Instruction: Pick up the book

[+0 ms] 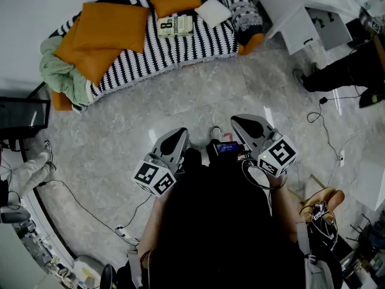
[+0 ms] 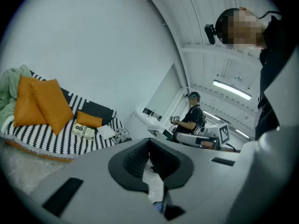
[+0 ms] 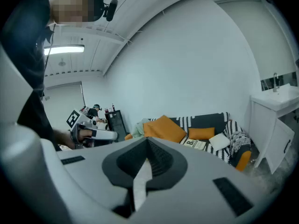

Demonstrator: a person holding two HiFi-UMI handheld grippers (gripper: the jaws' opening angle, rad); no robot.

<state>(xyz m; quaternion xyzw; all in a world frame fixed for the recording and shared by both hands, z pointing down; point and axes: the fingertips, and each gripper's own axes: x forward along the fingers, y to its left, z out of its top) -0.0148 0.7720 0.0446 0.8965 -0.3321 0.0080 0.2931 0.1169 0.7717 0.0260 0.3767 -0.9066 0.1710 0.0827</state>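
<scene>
The book (image 1: 175,26), pale with a large "8" on its cover, lies flat on the black-and-white striped sofa (image 1: 180,50) between orange cushions (image 1: 111,26) and a white cushion (image 1: 212,11). It also shows far off in the left gripper view as the book (image 2: 84,131) and in the right gripper view as the book (image 3: 196,144). My left gripper (image 1: 181,132) and right gripper (image 1: 234,120) are held close to my body over the marble floor, well short of the sofa, both pointing toward it. Both have their jaws together and nothing in them; my left gripper (image 2: 149,143) and right gripper (image 3: 147,143) show the same up close.
A green blanket (image 1: 57,71) hangs off the sofa's left end. White cabinets (image 1: 301,11) stand at the back right, with a person's legs (image 1: 349,71) beside them. Cables (image 1: 325,122) trail on the floor at right and lower left. Another person (image 2: 189,118) sits to the side.
</scene>
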